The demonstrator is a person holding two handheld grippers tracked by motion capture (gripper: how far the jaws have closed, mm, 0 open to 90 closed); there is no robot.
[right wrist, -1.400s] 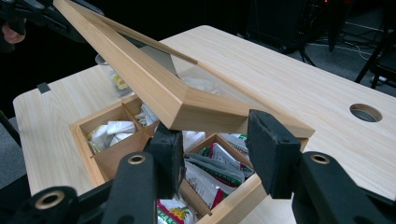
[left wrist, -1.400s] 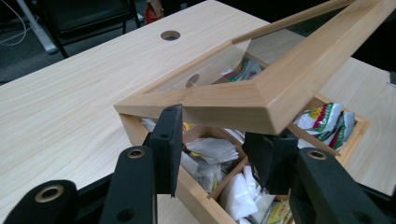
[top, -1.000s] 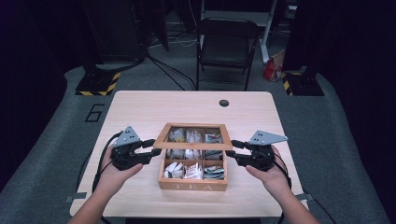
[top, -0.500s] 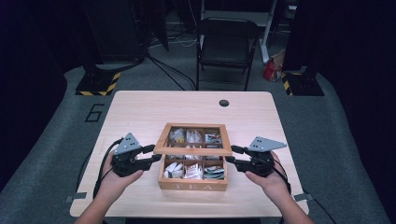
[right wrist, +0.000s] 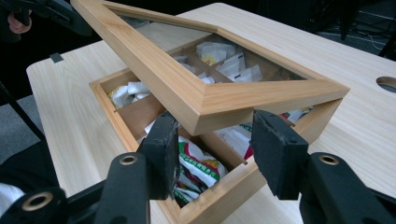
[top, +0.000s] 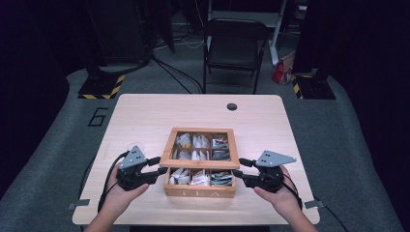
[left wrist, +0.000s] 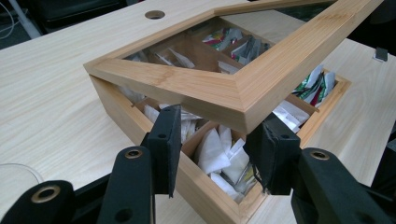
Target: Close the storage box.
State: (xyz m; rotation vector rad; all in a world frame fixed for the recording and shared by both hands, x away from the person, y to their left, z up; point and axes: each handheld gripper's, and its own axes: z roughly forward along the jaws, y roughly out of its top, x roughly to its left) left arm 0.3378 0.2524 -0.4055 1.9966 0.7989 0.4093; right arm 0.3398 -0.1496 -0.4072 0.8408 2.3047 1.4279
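Note:
A wooden tea box (top: 200,192) with several compartments of tea bags (top: 199,178) stands on the table. Its window lid (top: 200,164) is tilted up at the front, partly open. In the left gripper view my left gripper (left wrist: 217,144) is shut on the lid's near corner (left wrist: 233,100). My right gripper (right wrist: 217,140) straddles the other front corner (right wrist: 205,105); its jaws have just been opening and the corner stays between the pads (right wrist: 275,149). In the high view the left gripper (top: 157,166) and right gripper (top: 240,171) flank the box.
The light wooden table (top: 145,116) has a round cable hole (top: 232,106) at the back. A black folding chair (top: 234,53) stands behind the table. Cables trail from both grippers over the front edge.
Both hands have sunk a little toward the table, and the lid's front edge has come down closer to the box. The right jaws stand wider apart.

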